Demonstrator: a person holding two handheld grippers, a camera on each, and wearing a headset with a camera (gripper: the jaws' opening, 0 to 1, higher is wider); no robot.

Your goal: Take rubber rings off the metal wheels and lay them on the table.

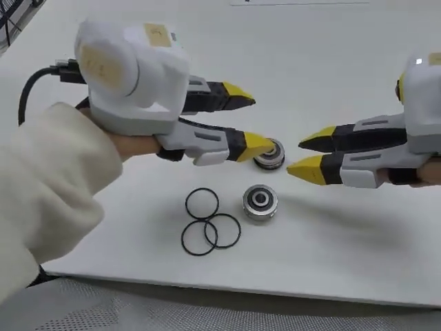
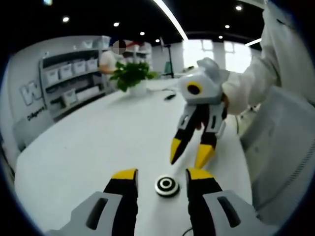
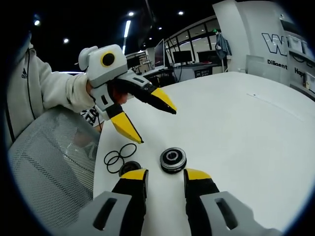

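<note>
Two metal wheels sit on the white table. The farther wheel (image 1: 272, 156) (image 2: 167, 186) (image 3: 173, 160) lies between the tips of both grippers. The nearer wheel (image 1: 260, 202) (image 3: 129, 168) stands just in front of it, partly hidden by a jaw in the right gripper view. Three loose black rubber rings (image 1: 204, 224) (image 3: 119, 156) lie flat to the left of the nearer wheel, overlapping one another. My left gripper (image 1: 249, 121) (image 2: 162, 174) is open, its lower jaw tip beside the farther wheel. My right gripper (image 1: 300, 155) (image 3: 165, 174) faces it, open and holding nothing.
The table's front edge (image 1: 227, 289) runs close below the rings, with a grey mesh chair (image 3: 44, 167) under it. A black cable (image 1: 31, 86) trails from the left gripper. A potted plant (image 2: 132, 76) stands far across the table.
</note>
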